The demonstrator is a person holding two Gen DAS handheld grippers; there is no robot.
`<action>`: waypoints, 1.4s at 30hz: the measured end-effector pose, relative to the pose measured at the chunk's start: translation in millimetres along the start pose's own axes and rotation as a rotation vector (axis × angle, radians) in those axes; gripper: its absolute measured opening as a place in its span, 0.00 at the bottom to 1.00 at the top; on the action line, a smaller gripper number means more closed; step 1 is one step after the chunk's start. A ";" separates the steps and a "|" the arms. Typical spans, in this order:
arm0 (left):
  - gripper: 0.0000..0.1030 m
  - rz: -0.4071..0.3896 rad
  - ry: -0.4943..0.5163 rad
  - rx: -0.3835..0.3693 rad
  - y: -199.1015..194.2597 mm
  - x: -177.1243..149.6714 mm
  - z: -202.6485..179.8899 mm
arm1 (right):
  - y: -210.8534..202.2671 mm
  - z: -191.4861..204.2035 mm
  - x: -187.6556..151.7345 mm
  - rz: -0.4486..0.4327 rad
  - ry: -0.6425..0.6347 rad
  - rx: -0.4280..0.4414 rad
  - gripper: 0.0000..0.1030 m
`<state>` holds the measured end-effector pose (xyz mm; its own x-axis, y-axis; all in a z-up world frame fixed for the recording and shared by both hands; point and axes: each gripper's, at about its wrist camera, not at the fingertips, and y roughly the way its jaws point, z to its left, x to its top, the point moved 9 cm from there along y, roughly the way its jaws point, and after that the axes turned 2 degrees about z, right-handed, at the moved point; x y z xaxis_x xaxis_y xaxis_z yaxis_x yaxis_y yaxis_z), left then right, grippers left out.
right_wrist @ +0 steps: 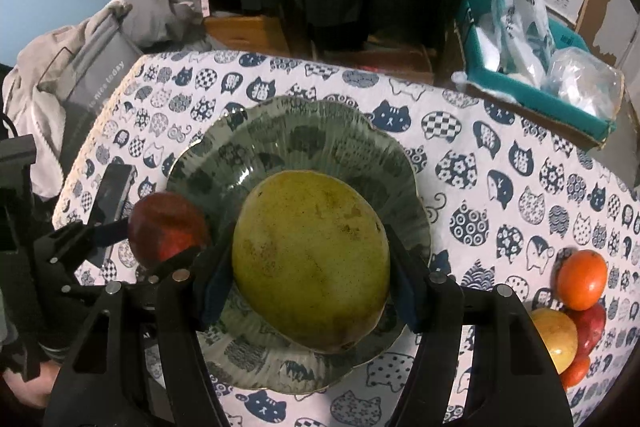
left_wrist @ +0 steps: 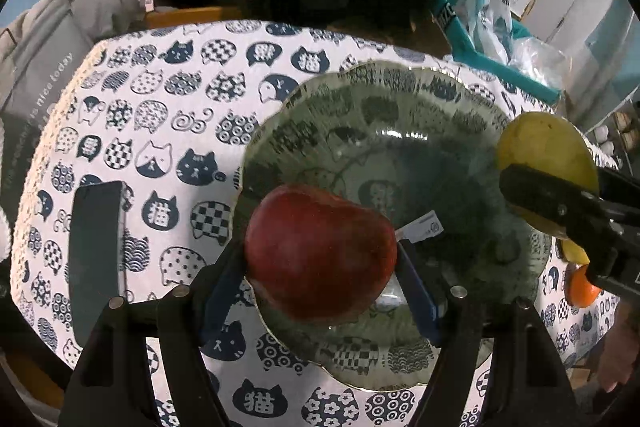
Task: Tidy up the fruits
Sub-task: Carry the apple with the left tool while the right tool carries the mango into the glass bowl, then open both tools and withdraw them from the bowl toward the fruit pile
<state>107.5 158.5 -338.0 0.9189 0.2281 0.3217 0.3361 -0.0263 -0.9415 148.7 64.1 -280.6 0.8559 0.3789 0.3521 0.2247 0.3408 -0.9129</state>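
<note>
A scalloped green glass plate point(left_wrist: 400, 99) lies on the cat-print tablecloth; it also shows in the right wrist view point(right_wrist: 288, 131). My left gripper point(left_wrist: 322, 259) is shut on a red apple point(left_wrist: 320, 251) and holds it over the plate's near-left part. My right gripper point(right_wrist: 310, 267) is shut on a large yellow-green mango point(right_wrist: 312, 259) above the plate. The mango point(left_wrist: 544, 147) shows at the right in the left wrist view, and the apple point(right_wrist: 168, 227) at the left in the right wrist view.
A dark phone point(left_wrist: 96, 251) lies on the cloth left of the plate. An orange point(right_wrist: 582, 279), a yellow fruit point(right_wrist: 556, 339) and a red fruit point(right_wrist: 592, 323) sit at the table's right edge. A teal box point(right_wrist: 540, 83) with plastic bags stands beyond the table.
</note>
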 end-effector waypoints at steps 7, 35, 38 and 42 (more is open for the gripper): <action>0.74 0.045 0.003 -0.017 13.6 -5.3 -6.2 | 14.2 -0.4 -6.5 0.033 0.011 0.013 0.65; 0.86 0.044 -0.022 -0.008 -16.8 -19.1 4.6 | 45.9 -5.8 -17.5 0.137 0.083 0.057 0.66; 0.86 0.038 -0.034 0.006 -19.6 -20.2 11.1 | 48.1 -4.8 -18.8 0.147 0.079 0.052 0.68; 0.86 0.033 -0.059 0.016 -22.3 -19.2 19.1 | 44.1 -3.1 -16.3 0.130 0.077 0.057 0.68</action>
<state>78.5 173.3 -325.2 0.9155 0.2841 0.2849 0.3025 -0.0190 -0.9530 146.1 70.2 -327.3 0.9096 0.3567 0.2129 0.0847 0.3423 -0.9357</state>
